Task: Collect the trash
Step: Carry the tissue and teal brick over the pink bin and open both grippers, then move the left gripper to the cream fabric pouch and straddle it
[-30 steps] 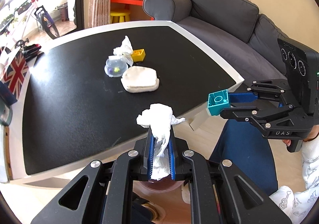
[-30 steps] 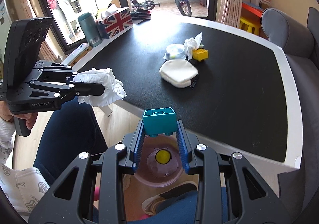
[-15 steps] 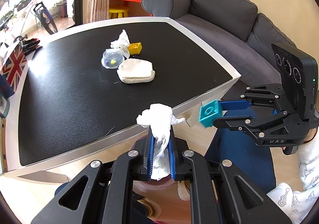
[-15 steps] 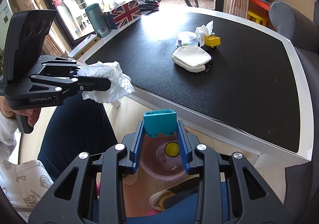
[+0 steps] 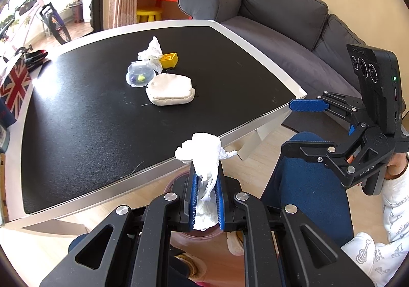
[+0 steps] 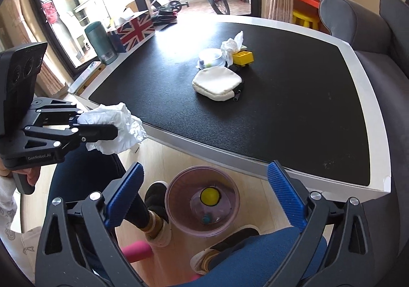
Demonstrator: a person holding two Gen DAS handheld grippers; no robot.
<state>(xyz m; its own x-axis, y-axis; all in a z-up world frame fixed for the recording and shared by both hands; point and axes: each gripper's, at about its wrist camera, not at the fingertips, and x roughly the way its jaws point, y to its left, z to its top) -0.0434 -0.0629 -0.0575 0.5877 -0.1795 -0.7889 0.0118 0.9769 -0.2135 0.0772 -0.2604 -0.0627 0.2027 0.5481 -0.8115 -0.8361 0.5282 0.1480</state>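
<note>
My left gripper (image 5: 206,179) is shut on a crumpled white tissue (image 5: 202,151), held off the table's near edge; it also shows in the right wrist view (image 6: 115,131). My right gripper (image 6: 204,174) is open and empty above a translucent pink bin (image 6: 202,204) on the floor. A yellow ball (image 6: 209,195) and a small teal piece (image 6: 206,218) lie in the bin. On the black table (image 5: 76,121) lie another tissue (image 5: 152,50), a yellow brick (image 5: 169,59), a clear lidded cup (image 5: 139,75) and a white pouch (image 5: 170,89).
A Union Jack box (image 6: 134,29) and a green tumbler (image 6: 101,43) stand at the table's far side. A grey sofa (image 5: 281,21) is to the right. The person's legs and shoes (image 6: 156,213) are beside the bin.
My right gripper has opened and the teal brick it held has dropped into the bin. My left gripper still holds the tissue and has drawn back slightly from the table.
</note>
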